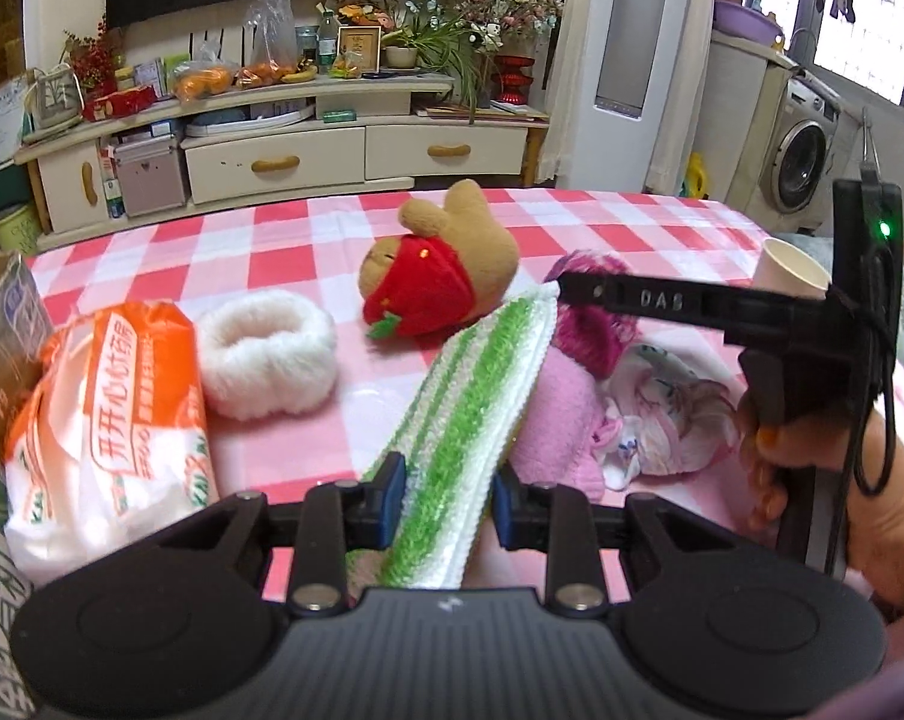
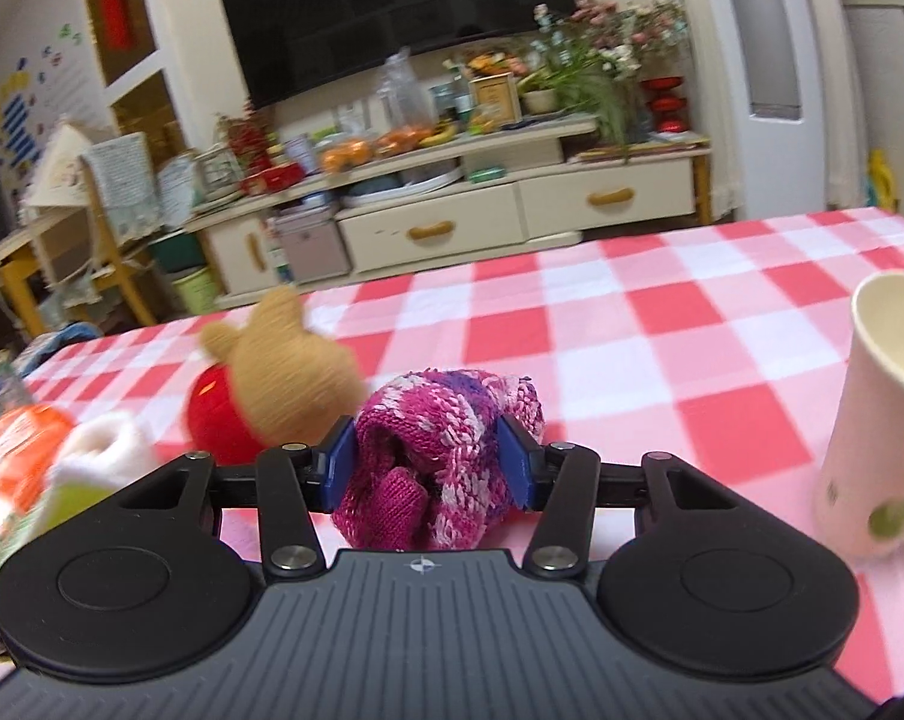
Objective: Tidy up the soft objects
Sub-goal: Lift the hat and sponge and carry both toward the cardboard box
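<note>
Gripping a folded green-and-white striped cloth, the left gripper is pointing downward over the near edge of the table, its blue pads clamped on the cloth's lower part while the rest is slanting up and away towards the middle. The right gripper is squeezing a bundle of magenta knitted socks between its pads; it is tilting down less steeply, and in the left view its black finger is reaching in from the table's right edge, with a person's hand wrapping the handle below. A brown plush toy with a red strawberry hood is lying near the table's centre, a white fluffy band is sitting to its left, and an orange-and-white plastic pack is resting by the left edge. Pink fabric and a patterned cloth are lying just beside the striped cloth. A paper cup is standing upright near the right edge.
</note>
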### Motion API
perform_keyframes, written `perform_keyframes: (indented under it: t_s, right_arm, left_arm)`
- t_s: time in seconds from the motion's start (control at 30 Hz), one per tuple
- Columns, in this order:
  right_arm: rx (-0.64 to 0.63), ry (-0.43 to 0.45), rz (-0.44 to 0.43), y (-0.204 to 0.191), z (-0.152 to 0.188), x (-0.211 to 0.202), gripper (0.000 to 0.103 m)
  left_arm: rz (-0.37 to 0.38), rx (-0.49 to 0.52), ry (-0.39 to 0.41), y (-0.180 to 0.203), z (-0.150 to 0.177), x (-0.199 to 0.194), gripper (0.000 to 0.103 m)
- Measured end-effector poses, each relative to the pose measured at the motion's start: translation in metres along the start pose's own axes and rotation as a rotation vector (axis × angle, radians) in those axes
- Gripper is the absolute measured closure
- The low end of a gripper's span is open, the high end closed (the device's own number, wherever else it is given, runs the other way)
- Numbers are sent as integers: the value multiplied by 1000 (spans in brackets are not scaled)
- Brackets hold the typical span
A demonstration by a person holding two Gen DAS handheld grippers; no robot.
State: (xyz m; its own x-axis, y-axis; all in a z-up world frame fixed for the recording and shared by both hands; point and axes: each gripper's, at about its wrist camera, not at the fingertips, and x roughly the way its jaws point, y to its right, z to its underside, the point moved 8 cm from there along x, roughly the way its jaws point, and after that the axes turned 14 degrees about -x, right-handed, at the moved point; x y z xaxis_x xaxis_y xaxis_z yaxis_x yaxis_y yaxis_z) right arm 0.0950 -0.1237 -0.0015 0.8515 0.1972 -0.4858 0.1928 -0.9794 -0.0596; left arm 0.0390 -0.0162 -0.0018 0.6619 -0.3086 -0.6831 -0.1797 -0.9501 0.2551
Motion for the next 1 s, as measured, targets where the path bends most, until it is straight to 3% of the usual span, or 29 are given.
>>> perform_keyframes:
  t_s: [0.43,1.0]
  right_arm:
    - [-4,-39,-51,-12,9,-17,42]
    - [-33,39,58,-19,3,-30,49]
  left_arm:
    - [81,-58,-34,3,21,-19,75]
    - [121,-154,13,-20,18,-55,82]
